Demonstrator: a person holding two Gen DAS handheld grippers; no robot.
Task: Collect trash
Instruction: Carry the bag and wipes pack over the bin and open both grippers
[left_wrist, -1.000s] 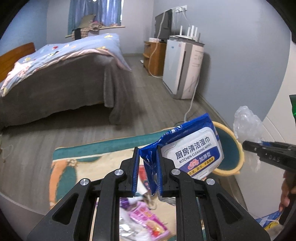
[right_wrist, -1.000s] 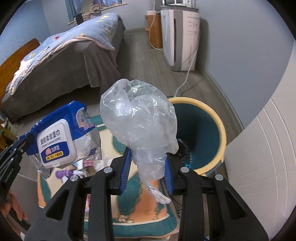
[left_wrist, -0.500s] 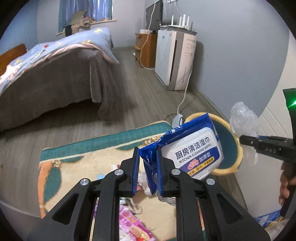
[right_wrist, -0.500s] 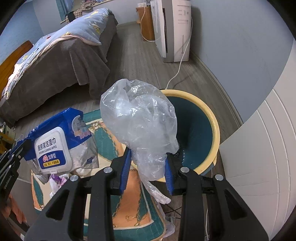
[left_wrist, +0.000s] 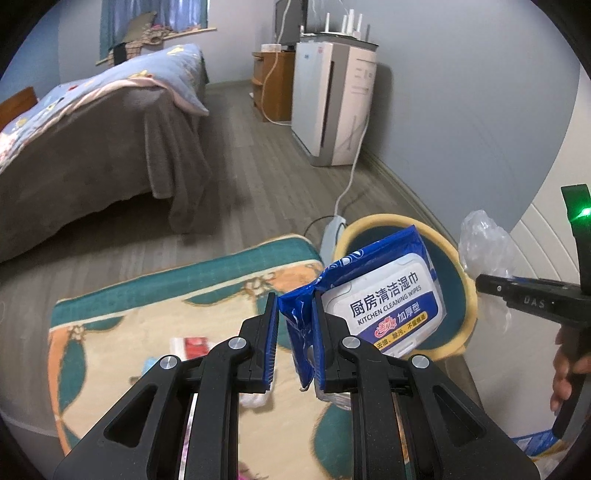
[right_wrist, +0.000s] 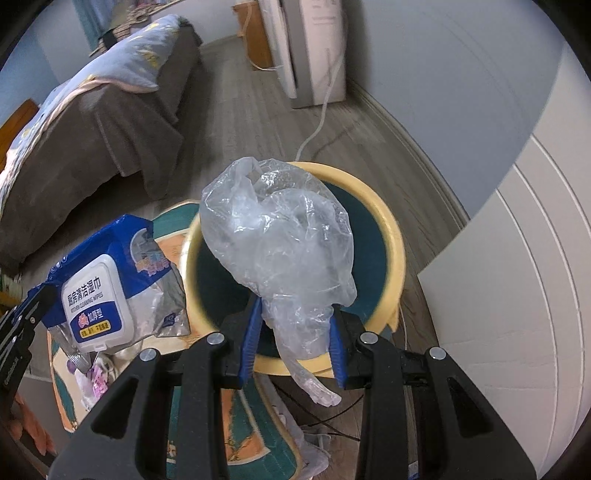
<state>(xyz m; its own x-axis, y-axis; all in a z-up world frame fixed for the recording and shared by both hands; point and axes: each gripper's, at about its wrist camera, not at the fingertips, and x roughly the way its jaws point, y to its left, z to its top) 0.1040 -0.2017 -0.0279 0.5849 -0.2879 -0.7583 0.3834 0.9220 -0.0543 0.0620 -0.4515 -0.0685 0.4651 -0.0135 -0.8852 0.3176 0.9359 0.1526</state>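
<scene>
Two pieces of trash are held up in the air near a round yellow-rimmed bin with a dark teal inside (right_wrist: 391, 236), which stands on the wooden floor by the edge of a teal, cream and orange patterned rug (left_wrist: 155, 295). The left gripper (left_wrist: 293, 338) has its fingers pinching the crumpled end of a blue and white pack of kitchen cleaning wipes (left_wrist: 384, 295); the pack sticks out to the right, in front of the bin's rim in the left wrist view. In the right wrist view the same pack (right_wrist: 99, 284) hangs just left of the bin. The right gripper (right_wrist: 293, 343) has its fingers pinching the neck of a crumpled clear plastic bag (right_wrist: 277, 236), whose puffed body sits over the bin's opening while a thin tail dangles below the fingers. More small wrappers lie on the rug, among them a red and white packet (left_wrist: 192, 345). Farther back stand a bed with a grey blanket and a blue quilt (left_wrist: 92, 122) and a white air purifier (left_wrist: 332, 99) against the blue wall, its white cable running along the floor toward the bin.
</scene>
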